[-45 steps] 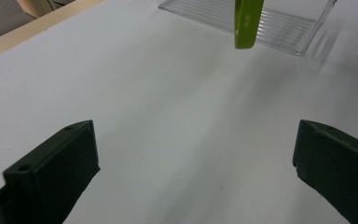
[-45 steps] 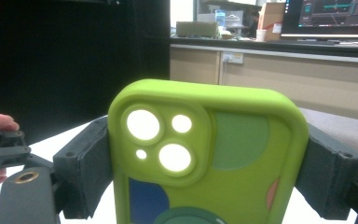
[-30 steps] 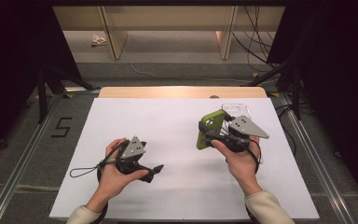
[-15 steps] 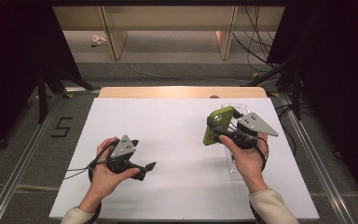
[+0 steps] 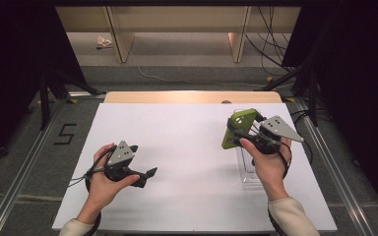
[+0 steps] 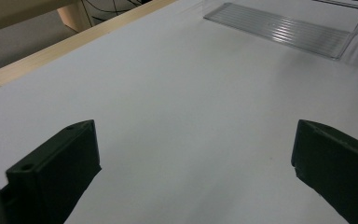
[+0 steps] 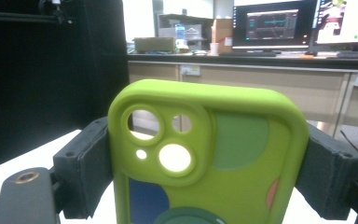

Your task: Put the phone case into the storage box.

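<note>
My right gripper (image 5: 244, 129) is shut on a lime-green phone case (image 5: 238, 129), held tilted above the right side of the white table (image 5: 187, 147). In the right gripper view the phone case (image 7: 205, 158) stands upright between the two black jaws, camera cut-outs at its top left, and the jaws press on both its sides. My left gripper (image 5: 147, 177) rests low over the table's front left, pointing right, open with nothing between its jaws. A clear plastic stand (image 5: 248, 164) lies on the table under my right hand; it is the ribbed stand (image 6: 284, 30) far ahead in the left gripper view.
The table's wooden far edge (image 5: 192, 97) borders a floor with cables and shelf legs. Dark curtains stand at both sides. Metal rails (image 5: 17, 167) run along the table's left and right. Bare white tabletop lies between the two hands.
My right hand has carried the phone case to the right and slightly away from me. My left hand has drifted a little left and toward the table's front edge.
</note>
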Motion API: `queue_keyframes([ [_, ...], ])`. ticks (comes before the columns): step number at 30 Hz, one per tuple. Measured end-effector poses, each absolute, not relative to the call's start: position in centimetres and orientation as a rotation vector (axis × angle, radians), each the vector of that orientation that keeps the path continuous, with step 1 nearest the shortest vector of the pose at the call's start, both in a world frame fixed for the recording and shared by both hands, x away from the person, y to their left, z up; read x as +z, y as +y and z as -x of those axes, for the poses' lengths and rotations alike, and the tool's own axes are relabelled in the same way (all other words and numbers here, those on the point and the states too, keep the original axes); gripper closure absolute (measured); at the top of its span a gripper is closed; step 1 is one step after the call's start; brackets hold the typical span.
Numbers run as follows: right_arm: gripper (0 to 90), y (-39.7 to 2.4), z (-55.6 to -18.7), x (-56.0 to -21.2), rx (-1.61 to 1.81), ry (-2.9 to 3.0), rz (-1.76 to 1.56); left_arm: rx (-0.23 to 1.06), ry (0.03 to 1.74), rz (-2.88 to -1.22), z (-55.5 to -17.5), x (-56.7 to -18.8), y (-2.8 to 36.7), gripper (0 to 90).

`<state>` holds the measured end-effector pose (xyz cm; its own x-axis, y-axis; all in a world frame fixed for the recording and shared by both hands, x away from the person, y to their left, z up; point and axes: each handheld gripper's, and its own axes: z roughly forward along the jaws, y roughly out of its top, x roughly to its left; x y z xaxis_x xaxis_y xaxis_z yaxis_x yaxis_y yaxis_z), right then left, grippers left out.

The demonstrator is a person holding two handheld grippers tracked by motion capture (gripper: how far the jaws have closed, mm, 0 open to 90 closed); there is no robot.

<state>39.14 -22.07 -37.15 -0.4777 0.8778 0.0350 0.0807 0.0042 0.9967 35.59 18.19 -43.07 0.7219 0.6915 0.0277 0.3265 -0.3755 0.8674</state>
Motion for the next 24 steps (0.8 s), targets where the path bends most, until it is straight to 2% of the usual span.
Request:
queue_keyframes([
  [24, 16.5, -24.6, -39.6, -36.8, 1.489, 1.55, -1.06, 0.508, 0.811, -1.972, -35.8, -43.3, 19.3, 0.3],
])
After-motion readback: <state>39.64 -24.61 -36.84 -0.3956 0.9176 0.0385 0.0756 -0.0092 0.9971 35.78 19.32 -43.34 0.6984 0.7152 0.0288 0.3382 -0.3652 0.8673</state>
